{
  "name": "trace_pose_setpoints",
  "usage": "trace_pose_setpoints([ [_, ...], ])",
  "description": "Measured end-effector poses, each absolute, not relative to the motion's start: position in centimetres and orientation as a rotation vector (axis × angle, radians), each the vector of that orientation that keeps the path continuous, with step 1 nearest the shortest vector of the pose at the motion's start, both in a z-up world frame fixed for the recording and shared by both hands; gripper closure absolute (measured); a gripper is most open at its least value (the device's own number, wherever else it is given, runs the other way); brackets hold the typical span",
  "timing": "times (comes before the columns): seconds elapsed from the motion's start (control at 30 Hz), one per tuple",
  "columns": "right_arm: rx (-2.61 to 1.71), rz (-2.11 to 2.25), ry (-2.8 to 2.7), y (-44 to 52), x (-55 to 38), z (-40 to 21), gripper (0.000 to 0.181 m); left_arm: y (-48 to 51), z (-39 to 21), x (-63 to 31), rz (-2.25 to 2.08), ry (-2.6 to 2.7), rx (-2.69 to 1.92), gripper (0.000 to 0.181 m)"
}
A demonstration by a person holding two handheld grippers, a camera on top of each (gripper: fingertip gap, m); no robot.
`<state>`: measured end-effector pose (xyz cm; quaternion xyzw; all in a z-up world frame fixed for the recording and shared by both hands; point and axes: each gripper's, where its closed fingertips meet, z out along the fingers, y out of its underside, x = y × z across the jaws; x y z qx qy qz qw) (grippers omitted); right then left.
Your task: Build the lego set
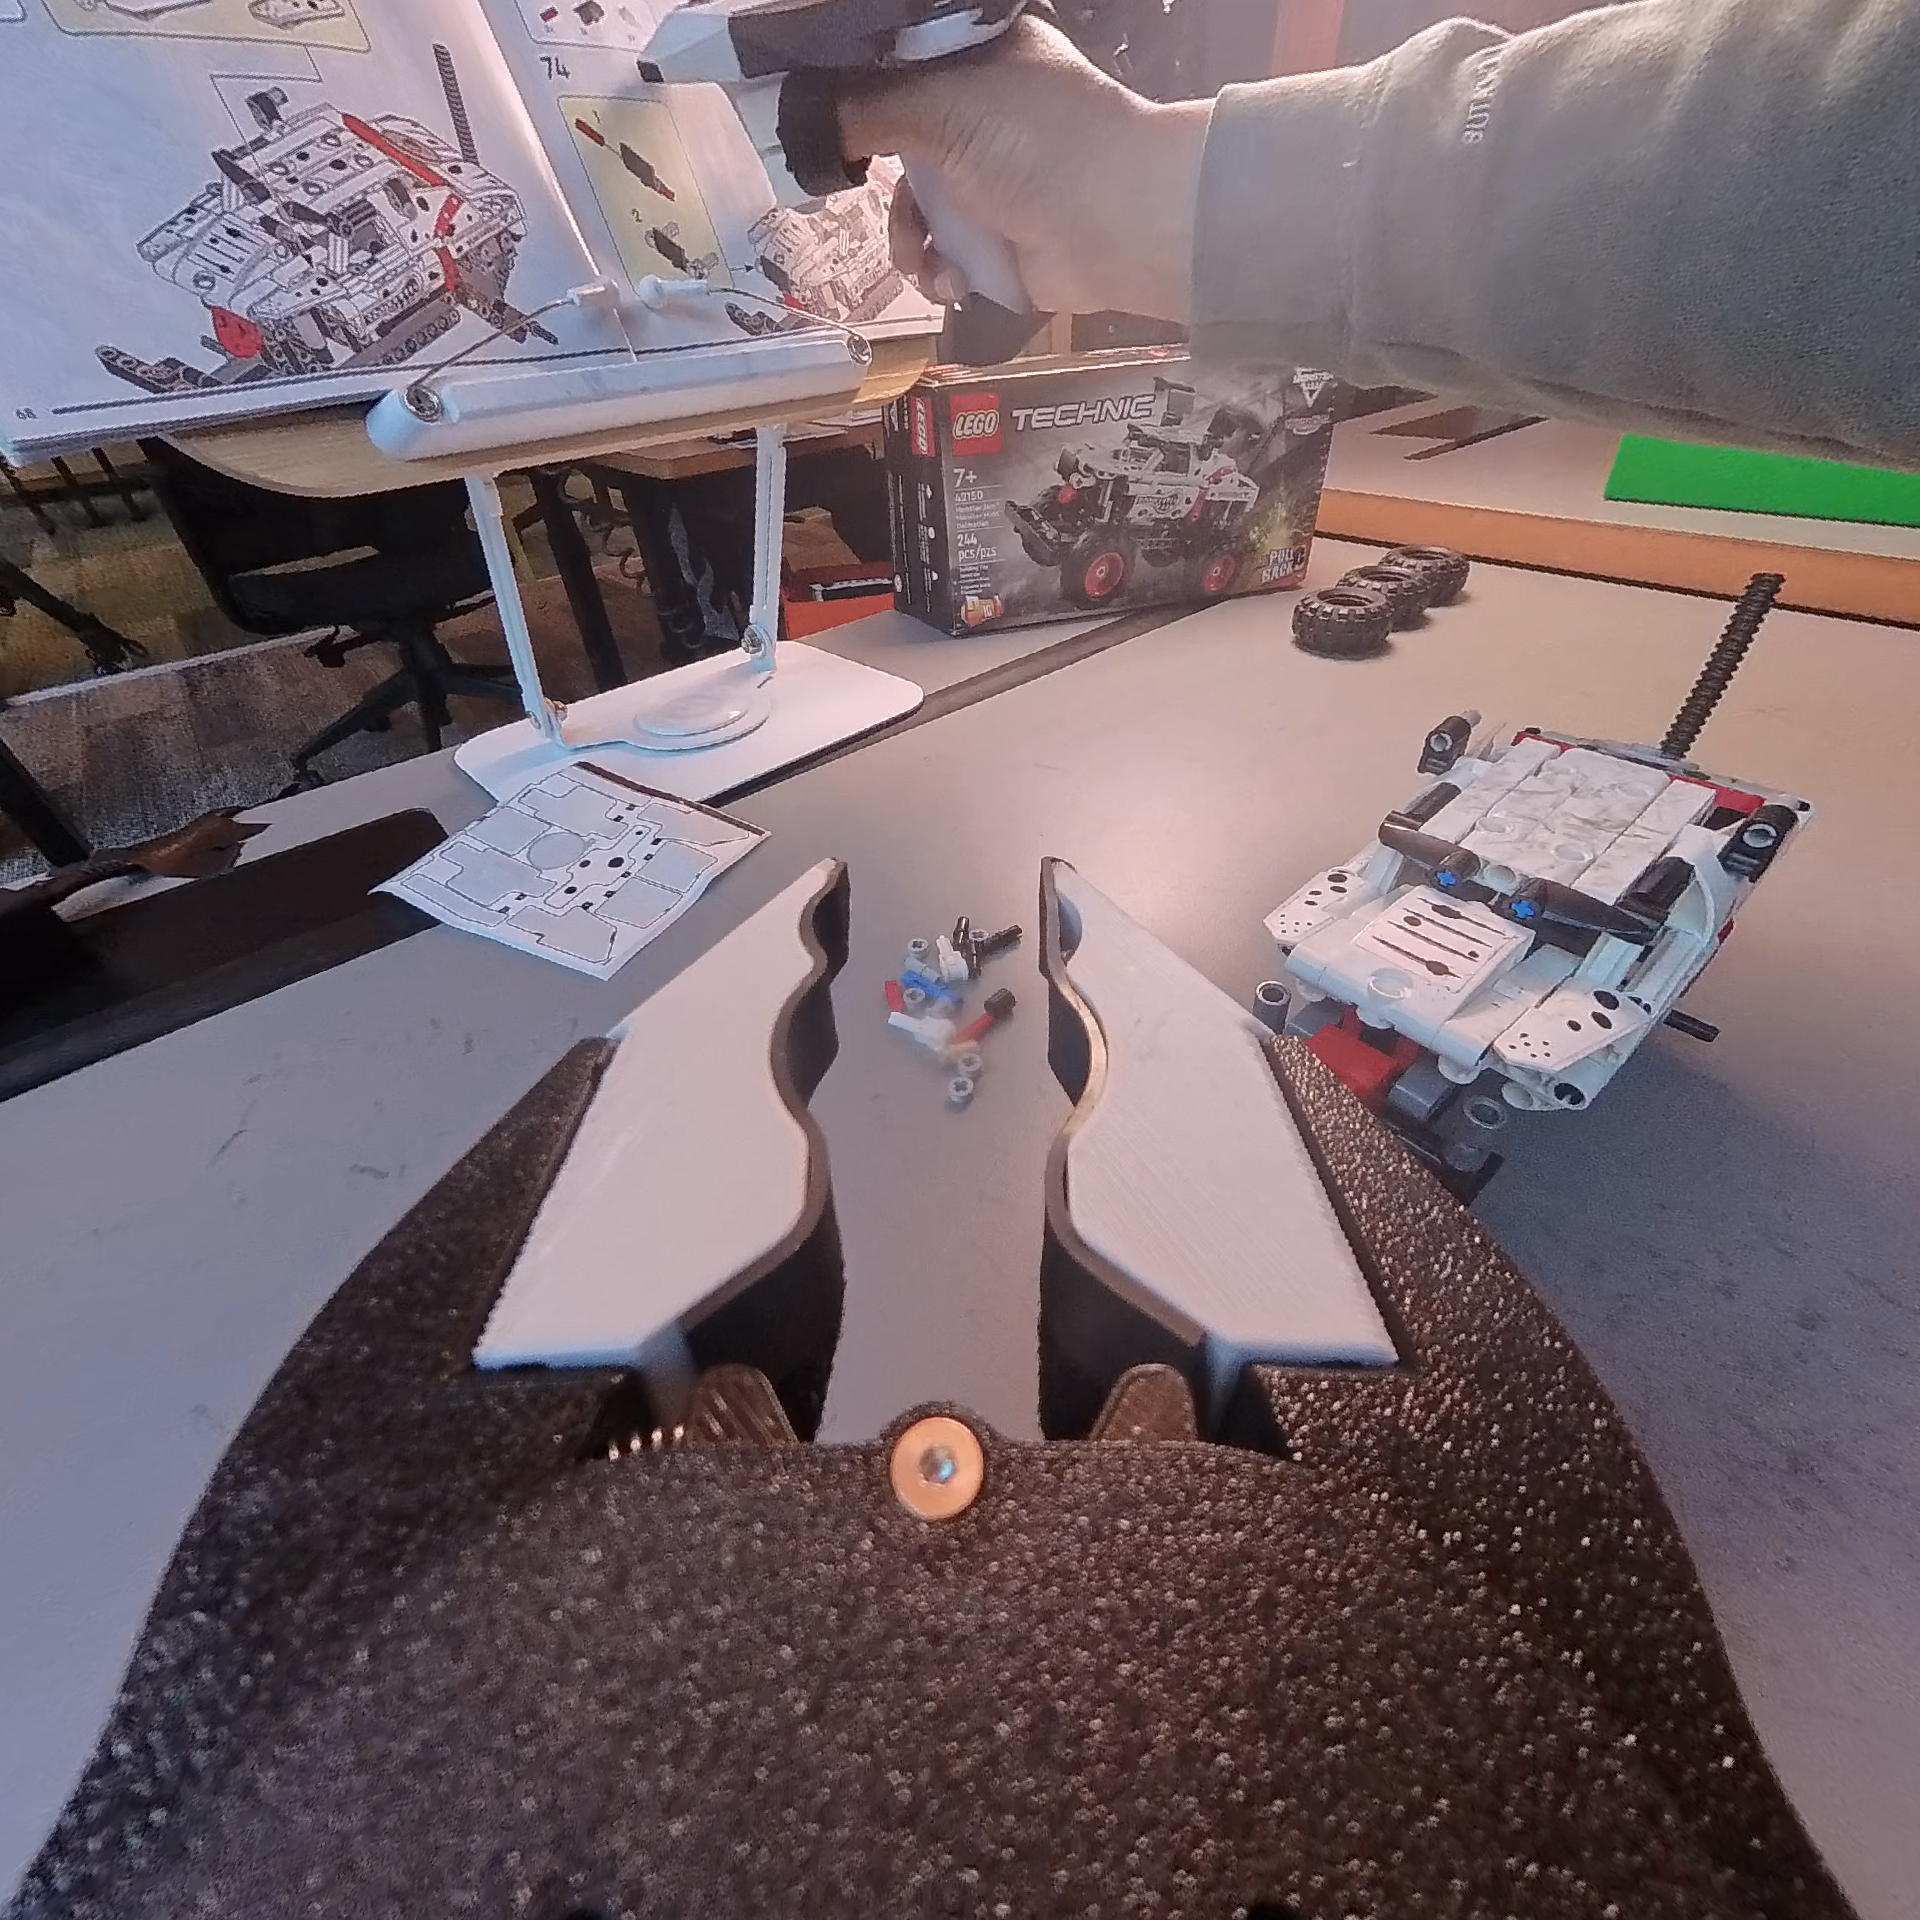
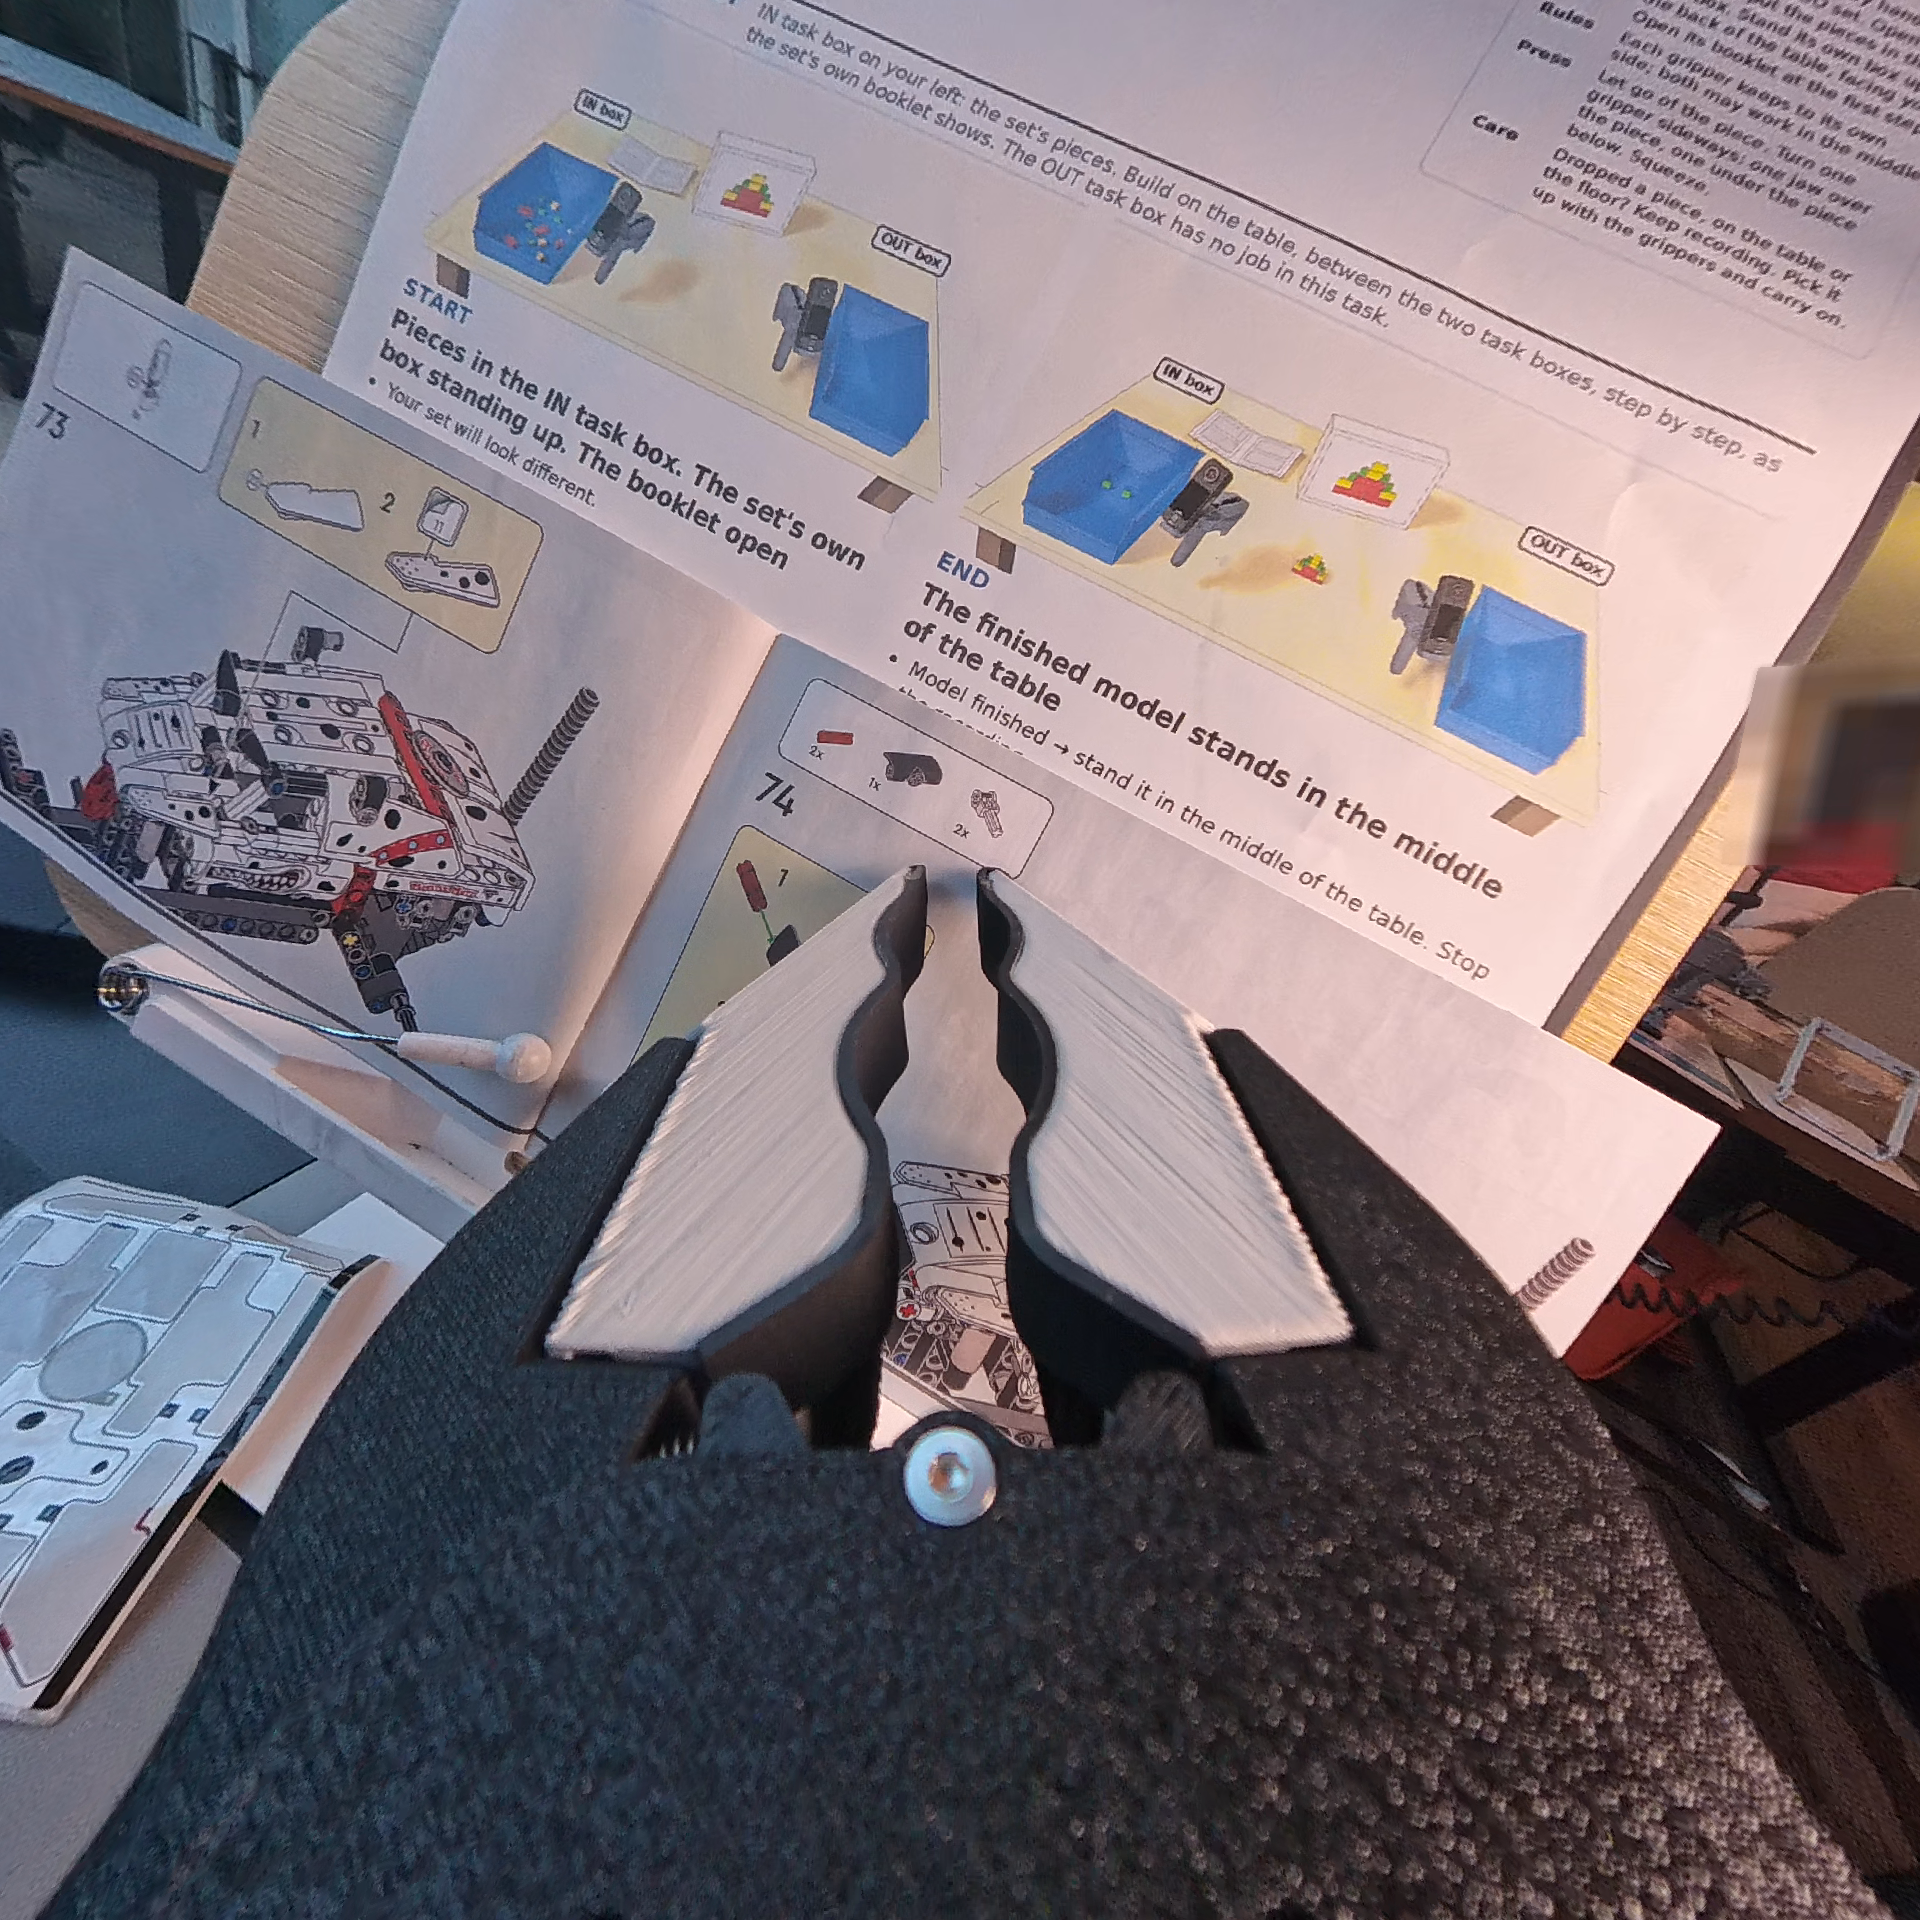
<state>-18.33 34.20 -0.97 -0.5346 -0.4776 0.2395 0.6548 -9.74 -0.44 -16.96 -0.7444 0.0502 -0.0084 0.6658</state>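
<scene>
The smooth grey surface (image 1: 1039,748) carries a blocky white plastic lego truck body (image 1: 1527,935) with black spots toward its right edge. The open paper instruction booklet (image 2: 343,748) leans on a white stand at the far edge. The left gripper (image 1: 940,883), white-faced and grainy black, hangs released over tiny loose pins (image 1: 951,997). The right gripper (image 2: 951,878) is nearly clenched, empty, at the booklet.
</scene>
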Motion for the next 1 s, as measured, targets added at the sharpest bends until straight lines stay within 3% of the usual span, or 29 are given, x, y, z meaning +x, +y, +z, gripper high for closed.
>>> trace_pose_setpoints([
  [0.57, -1.190, 0.706, -1.161, 29.8, -16.0, -1.7, 0.172, -0.6, -17.2, -11.1, 0.019, 0.048, -1.702, 0.150],
  [0.77, -1.189, 0.945, -1.337, 22.0, -8.2, -5.0, 0.167, -0.6, -17.6, -11.8, -0.003, 0.017, -1.732, 0.156],
  [1.0, -1.315, 0.949, -1.440, 17.4, 3.4, -13.3, 0.167, 0.1, -19.2, -11.8, -0.031, 0.036, -1.835, 0.156],
])
